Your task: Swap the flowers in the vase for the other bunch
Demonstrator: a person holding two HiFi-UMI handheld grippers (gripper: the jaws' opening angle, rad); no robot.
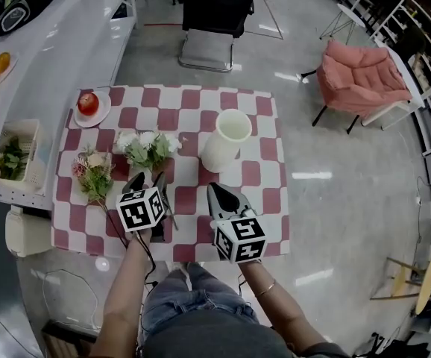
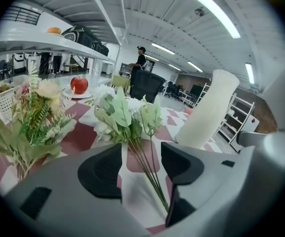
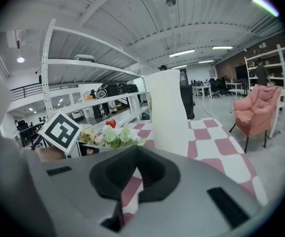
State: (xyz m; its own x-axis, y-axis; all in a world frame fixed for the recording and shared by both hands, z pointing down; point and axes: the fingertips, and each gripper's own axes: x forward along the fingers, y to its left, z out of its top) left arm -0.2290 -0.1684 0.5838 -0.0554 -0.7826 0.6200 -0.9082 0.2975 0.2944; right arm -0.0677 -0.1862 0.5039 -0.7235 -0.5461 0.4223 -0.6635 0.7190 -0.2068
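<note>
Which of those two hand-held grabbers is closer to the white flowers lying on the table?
Left. The left gripper has its open jaws around the stems of the white flower bunch. The right gripper is off to the bunch's right, just short of the vase.

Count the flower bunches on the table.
2. The white-and-green artificial bunch lies left of the tall cream vase; the pink-and-yellow bunch lies near the left edge of the checked table. None seems hidden.

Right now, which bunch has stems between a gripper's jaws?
The white bunch, stems between the left gripper's open jaws; the pink bunch lies apart beside it.
</note>
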